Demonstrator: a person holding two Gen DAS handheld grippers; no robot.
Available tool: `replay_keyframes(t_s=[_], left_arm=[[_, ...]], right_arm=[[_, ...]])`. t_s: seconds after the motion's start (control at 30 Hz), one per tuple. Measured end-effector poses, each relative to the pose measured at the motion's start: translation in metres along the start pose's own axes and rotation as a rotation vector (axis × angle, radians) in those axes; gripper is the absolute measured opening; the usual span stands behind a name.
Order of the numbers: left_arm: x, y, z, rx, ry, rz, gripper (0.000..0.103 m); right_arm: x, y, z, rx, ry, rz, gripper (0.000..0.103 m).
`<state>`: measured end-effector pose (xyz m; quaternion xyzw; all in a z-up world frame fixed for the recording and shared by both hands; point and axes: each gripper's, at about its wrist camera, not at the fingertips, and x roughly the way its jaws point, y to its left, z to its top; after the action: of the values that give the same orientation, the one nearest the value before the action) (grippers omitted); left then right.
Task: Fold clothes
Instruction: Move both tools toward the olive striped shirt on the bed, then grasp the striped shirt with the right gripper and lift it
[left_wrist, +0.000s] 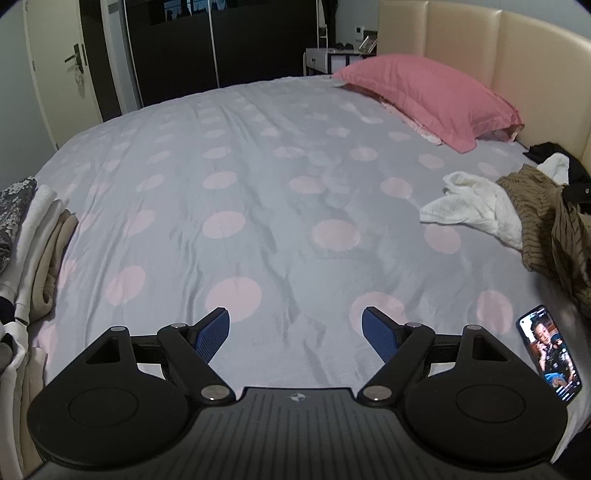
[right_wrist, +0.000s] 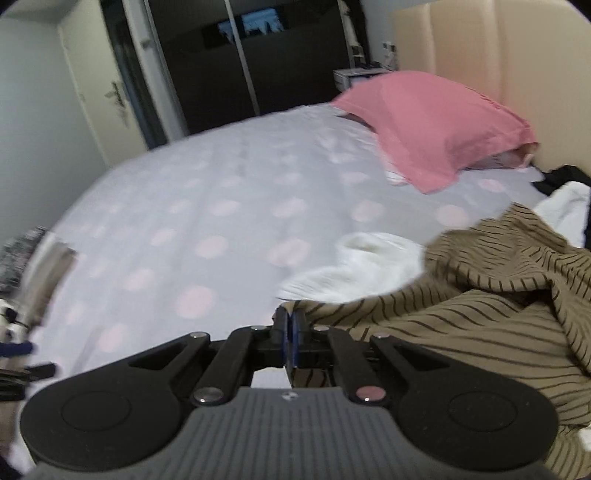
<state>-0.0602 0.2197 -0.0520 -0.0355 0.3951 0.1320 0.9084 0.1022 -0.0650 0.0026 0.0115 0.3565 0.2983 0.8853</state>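
A tan garment with thin dark stripes (right_wrist: 480, 314) lies crumpled at the right of the bed, its near edge lifted. My right gripper (right_wrist: 290, 321) is shut on that edge, the cloth pinched between its blue pads. The same striped garment (left_wrist: 535, 206) shows at the right edge of the left wrist view. A white garment (left_wrist: 476, 206) lies bunched beside it, and the white garment (right_wrist: 354, 266) sits just beyond the striped cloth. My left gripper (left_wrist: 295, 328) hovers open over bare sheet with nothing between its fingers.
The bed sheet (left_wrist: 258, 184) is grey with pink dots. A pink pillow (left_wrist: 432, 96) rests against the beige headboard (left_wrist: 517, 55). Folded clothes (left_wrist: 33, 254) are stacked at the left edge. A lit phone (left_wrist: 550, 350) lies near the right. Dark clothing (left_wrist: 550, 151) sits by the headboard.
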Motion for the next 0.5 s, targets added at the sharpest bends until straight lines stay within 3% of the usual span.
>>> replay_keyframes(t_s=[0.13,0.4,0.5], left_arm=[[-0.011,0.003,0.003,-0.015,-0.029,-0.012,0.078],[-0.032,0.025,0.010,-0.084,-0.088,-0.019,0.078],[-0.038,0.036,0.012,-0.117,-0.102,-0.011,0.078]], right_arm=[[-0.009,0.043,0.007,-0.012,-0.005,0.105,0.003],[-0.020,0.154,0.010,-0.147,0.032,0.395,0.003],[-0.017,0.177,0.003,-0.197,0.057,0.390,0.004]])
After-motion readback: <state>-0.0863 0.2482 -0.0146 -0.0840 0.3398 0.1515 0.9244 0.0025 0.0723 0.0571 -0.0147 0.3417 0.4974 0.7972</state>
